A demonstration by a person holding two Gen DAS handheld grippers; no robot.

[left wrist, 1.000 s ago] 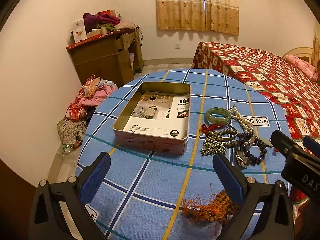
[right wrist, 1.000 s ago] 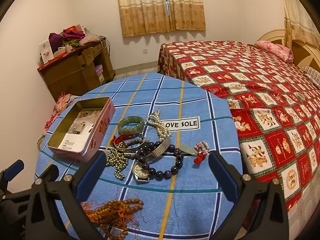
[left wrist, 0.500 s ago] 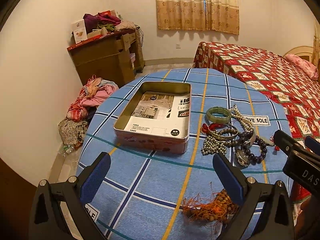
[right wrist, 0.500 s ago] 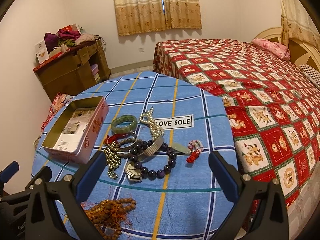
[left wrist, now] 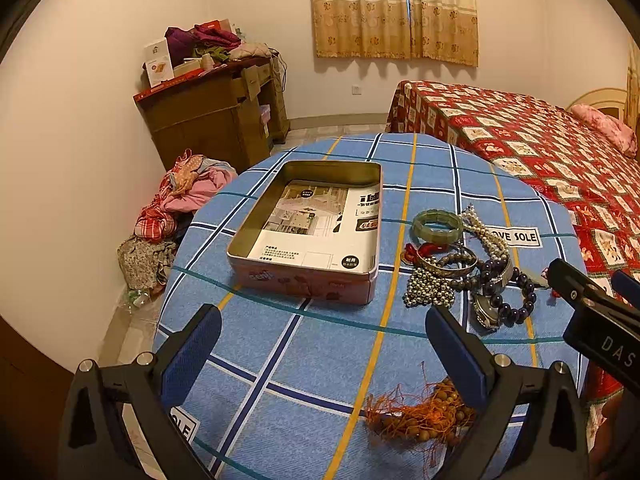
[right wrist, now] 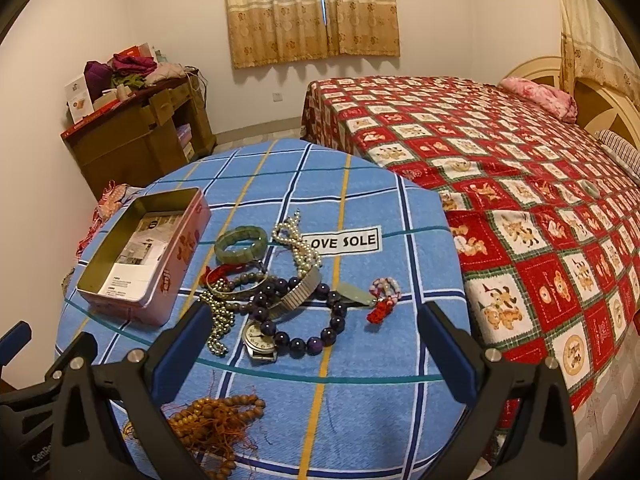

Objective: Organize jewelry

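Currently both tools wide, holding nothing: left tool [left wrist: 322, 340] above bare table [left wrist: 280, 344] (tin [left wrist: 312, 232] ahead), right tool [right wrist: 310, 334] above the watch [right wrist: 260, 340]; bed [right wrist: 500, 168] crowds right edge.

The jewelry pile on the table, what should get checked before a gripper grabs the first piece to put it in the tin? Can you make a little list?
1. Tin open, room inside: ok; no lid on it, only a printed paper lies in it.
2. Left gripper open and empty: ok.
3. Right gripper open and empty: ok.
4. Pieces free to lift singly: not ok; the watch, purple bead bracelet and silver bead chain lie tangled together.
5. An easy first piece: ok; the green bangle lies at the pile's edge, nothing on top.
6. Wooden beads with orange tassel apart from the pile: ok.
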